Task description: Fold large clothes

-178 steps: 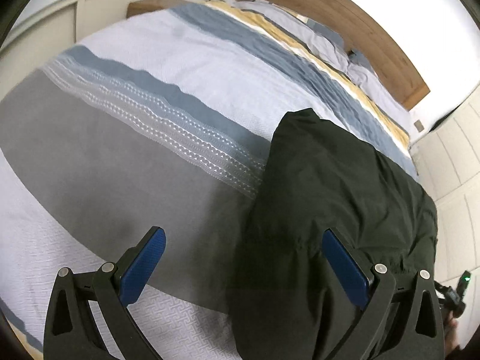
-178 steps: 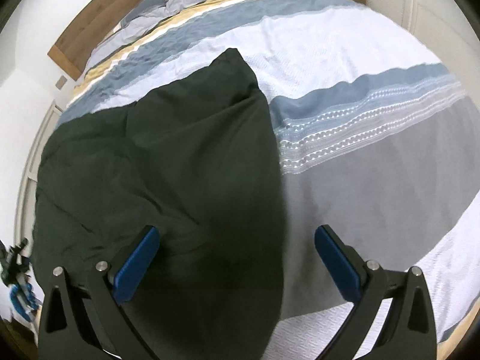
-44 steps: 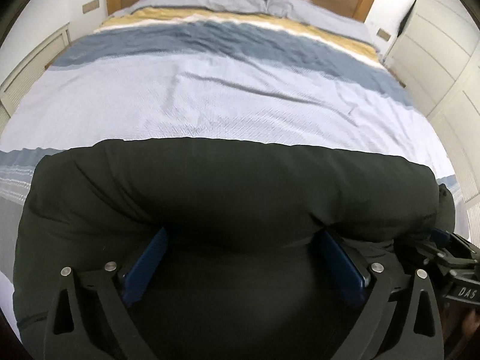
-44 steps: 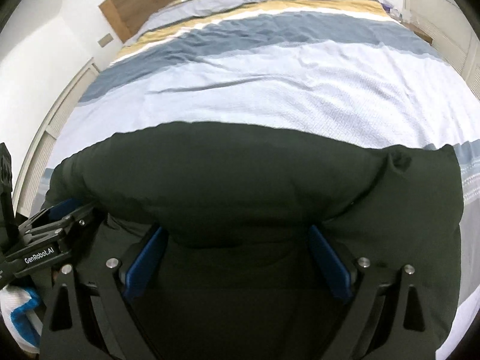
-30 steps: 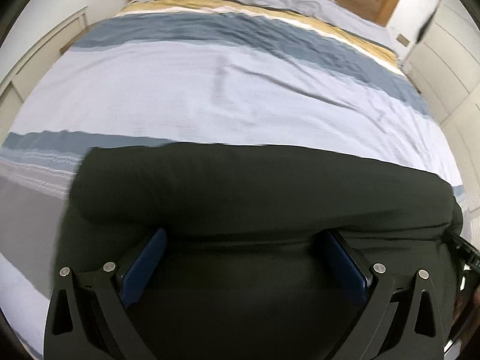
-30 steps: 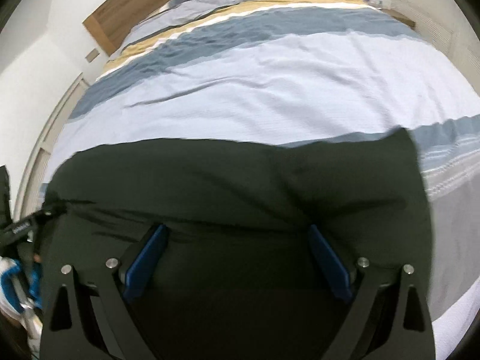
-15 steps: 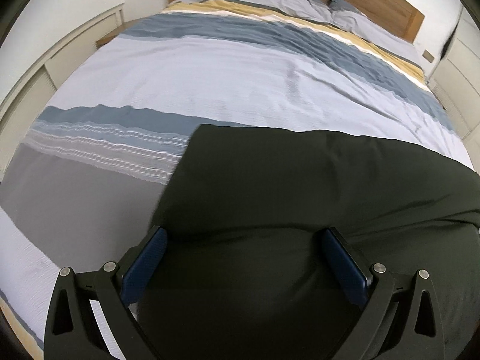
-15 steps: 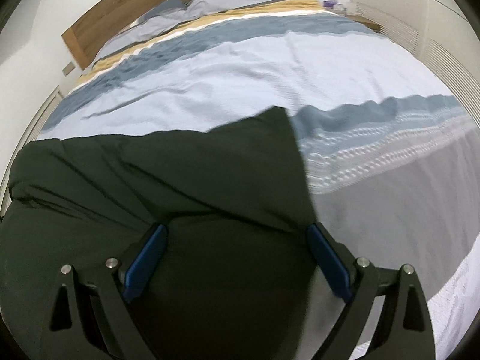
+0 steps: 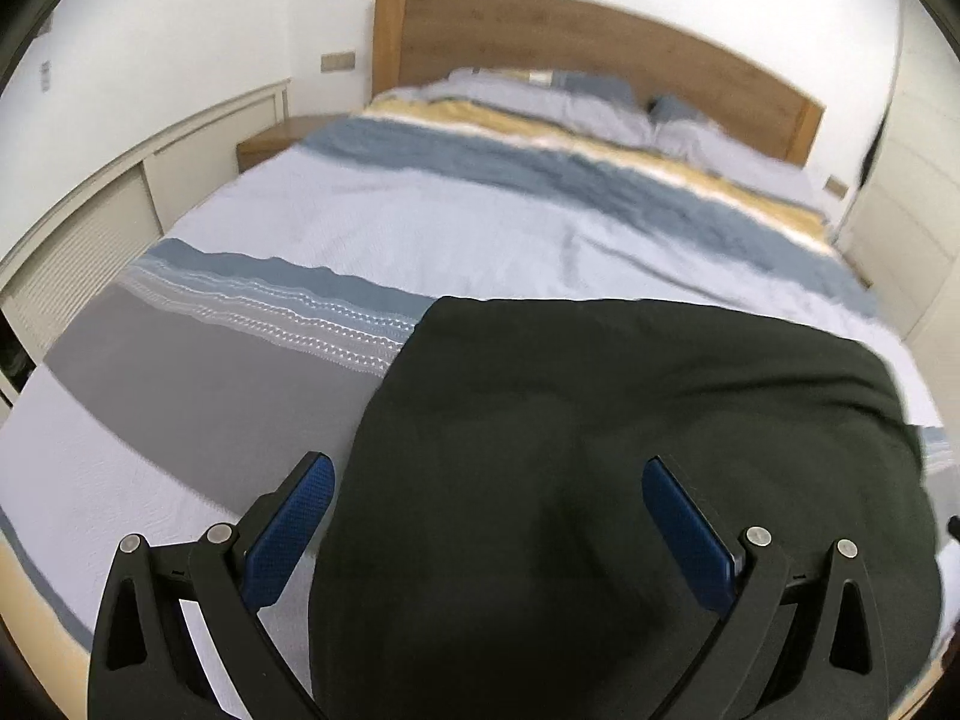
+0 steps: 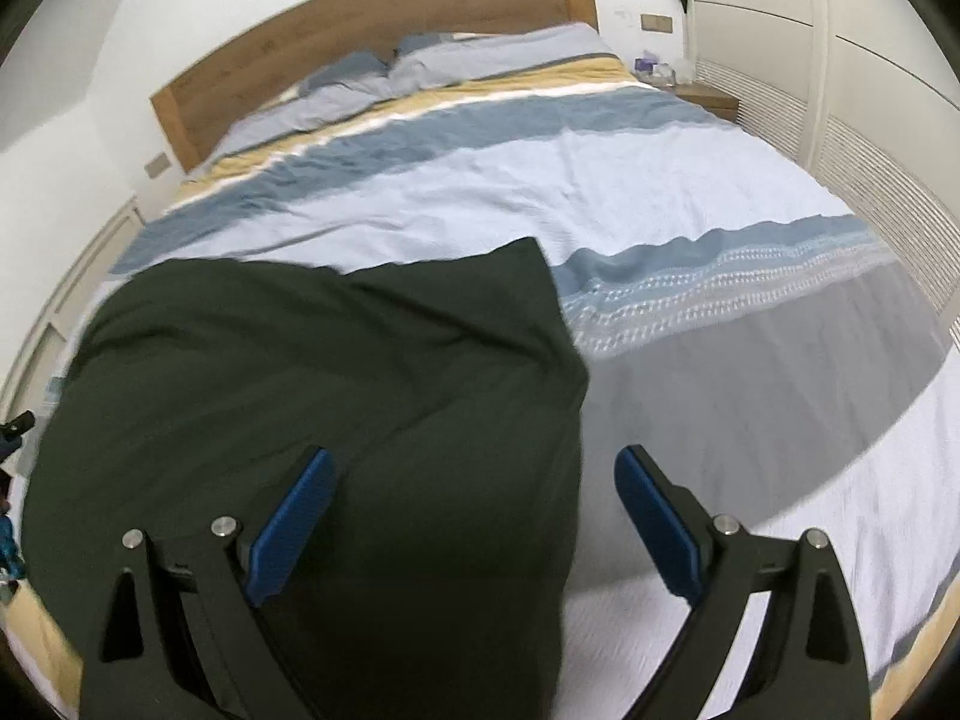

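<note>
Bed with striped duvet cover [image 9: 456, 228] — bands of pale blue, slate blue, yellow, grey, plus a white-patterned strip. Two pillows [image 9: 576, 105] sit against the wooden headboard [image 9: 576, 42]. Wooden nightstand [image 9: 273, 141] beside the bed. Slatted white cabinet doors [image 10: 864, 162] along the wall — wall switch plate [image 9: 338, 62] near the headboard.

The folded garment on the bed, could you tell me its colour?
Plain dark green garment, clearest in the right wrist view.
</note>
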